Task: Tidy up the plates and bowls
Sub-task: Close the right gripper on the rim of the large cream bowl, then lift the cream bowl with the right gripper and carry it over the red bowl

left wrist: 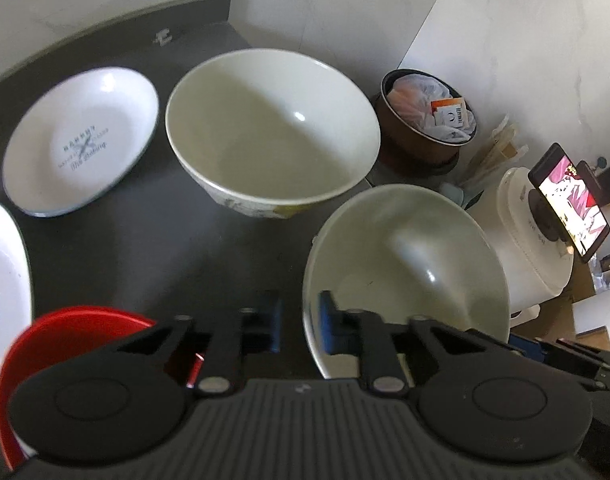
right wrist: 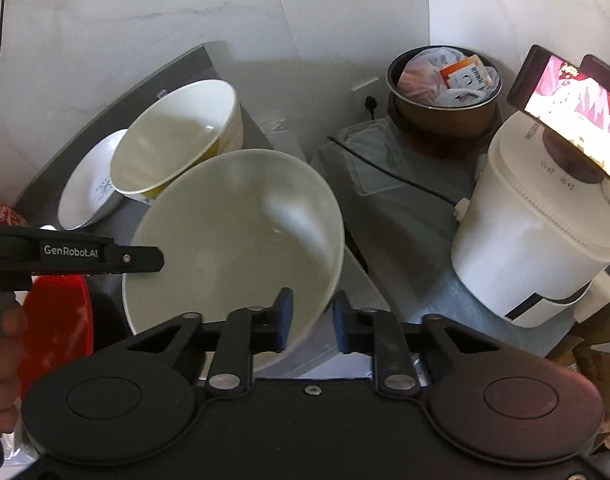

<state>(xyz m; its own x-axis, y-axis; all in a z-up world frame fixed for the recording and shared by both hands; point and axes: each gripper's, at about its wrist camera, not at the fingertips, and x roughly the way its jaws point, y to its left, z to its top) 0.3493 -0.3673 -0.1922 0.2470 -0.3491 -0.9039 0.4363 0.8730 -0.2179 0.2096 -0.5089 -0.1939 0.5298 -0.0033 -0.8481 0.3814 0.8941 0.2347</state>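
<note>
The right claw [right wrist: 311, 316] pinched the near rim of a tilted white bowl [right wrist: 233, 248] above the dark bench [left wrist: 153, 240]. The left claw [left wrist: 299, 320], slightly parted, straddled that bowl's rim without visibly gripping it, beside a larger bowl [left wrist: 271, 132].

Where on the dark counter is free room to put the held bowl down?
Bare counter lies between the printed plate, large bowl and red bowl. The right side is crowded: brown pot, white appliance.
</note>
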